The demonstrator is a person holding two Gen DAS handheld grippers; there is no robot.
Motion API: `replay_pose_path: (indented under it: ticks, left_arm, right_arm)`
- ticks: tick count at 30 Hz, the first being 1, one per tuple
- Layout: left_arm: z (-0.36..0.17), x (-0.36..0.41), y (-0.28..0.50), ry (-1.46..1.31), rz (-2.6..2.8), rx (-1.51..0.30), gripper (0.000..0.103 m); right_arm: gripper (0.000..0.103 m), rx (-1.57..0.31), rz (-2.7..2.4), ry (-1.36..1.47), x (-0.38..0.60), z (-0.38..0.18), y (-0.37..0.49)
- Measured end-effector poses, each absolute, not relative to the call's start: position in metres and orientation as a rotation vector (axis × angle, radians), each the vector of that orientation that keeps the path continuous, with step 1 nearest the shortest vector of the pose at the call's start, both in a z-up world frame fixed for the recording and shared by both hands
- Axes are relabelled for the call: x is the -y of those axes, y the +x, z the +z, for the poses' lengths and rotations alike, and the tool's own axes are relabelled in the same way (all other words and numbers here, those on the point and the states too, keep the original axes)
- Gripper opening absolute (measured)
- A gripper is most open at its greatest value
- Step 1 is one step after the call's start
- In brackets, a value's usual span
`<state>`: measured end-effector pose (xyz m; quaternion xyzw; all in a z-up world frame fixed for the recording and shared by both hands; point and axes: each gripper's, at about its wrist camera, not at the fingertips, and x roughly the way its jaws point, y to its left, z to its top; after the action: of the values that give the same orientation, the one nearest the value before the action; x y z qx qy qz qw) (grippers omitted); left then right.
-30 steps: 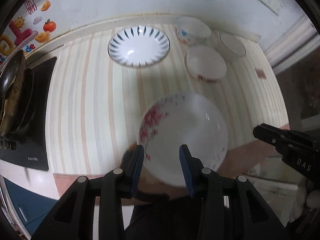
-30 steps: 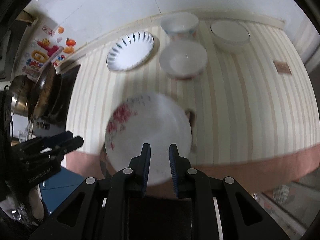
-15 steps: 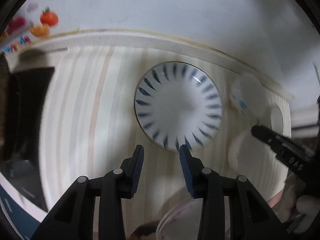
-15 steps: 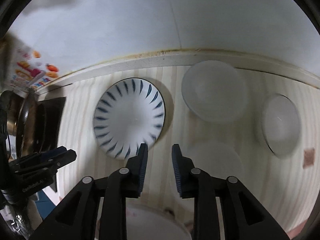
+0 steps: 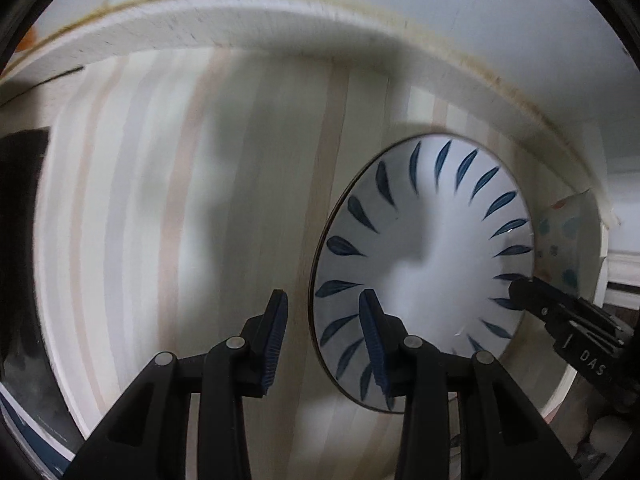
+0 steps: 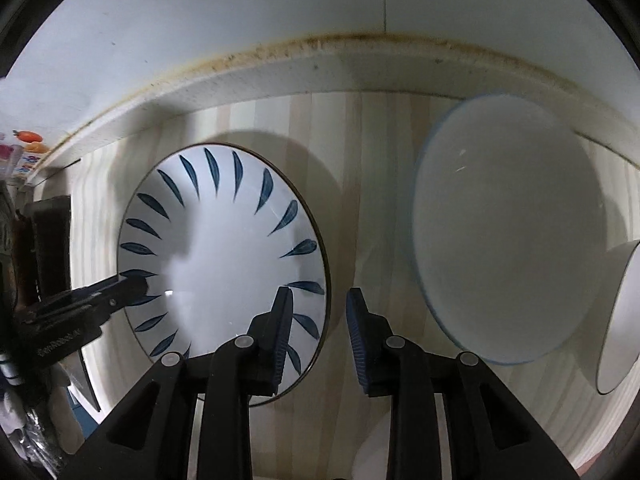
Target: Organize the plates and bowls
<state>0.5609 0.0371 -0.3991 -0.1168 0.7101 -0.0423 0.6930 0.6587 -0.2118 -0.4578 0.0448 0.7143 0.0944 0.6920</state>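
Observation:
A white plate with blue leaf marks [image 5: 424, 264] lies on the striped counter near the back wall. It also shows in the right wrist view [image 6: 224, 264]. My left gripper [image 5: 323, 312] is open and straddles the plate's left rim. My right gripper [image 6: 318, 312] is open and straddles its right rim. Each gripper shows in the other's view, the right one [image 5: 560, 320] over the plate's right edge and the left one [image 6: 88, 304] over its left edge. Neither holds anything.
A white bowl with a blue rim [image 6: 504, 252] stands right of the plate, and another white bowl [image 6: 620, 320] at the far right. A bowl with coloured dots [image 5: 564, 240] stands behind the plate. A black stove [image 5: 20, 240] is at the left.
Both grippers have moved forward and down to the blue-marked plate, one on each side of it. The floral plate at the counter's front has dropped out of view.

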Motion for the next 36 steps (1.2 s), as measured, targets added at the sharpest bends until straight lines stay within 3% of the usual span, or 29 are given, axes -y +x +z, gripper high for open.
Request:
replay_pose_path:
  ticks: [3,5,18,36]
  left_arm:
    - [-0.397,-0.035,0.561,-0.272,-0.123,-1.558,0.033]
    - [-0.395,-0.032,0.559,-0.273,-0.138,-1.545,0.025]
    - [-0.354,-0.025,0.526,-0.176,-0.117,-1.435,0.025]
    - [-0.246,-0.037,0.427,-0.153,-0.196,-1.269,0.025]
  right_arm:
    - [0.025,-1.605,0.218,0.091,0.207,-0.464,0.658]
    - [0.020,-1.595,0.208,0.071,0.200,-0.467,0.656]
    - [0.016,-1.494,0.234,0.035,0.177,-0.448,0.629]
    - [0.016,-1.327,0.235,0.092,0.202,-0.333,0.535]
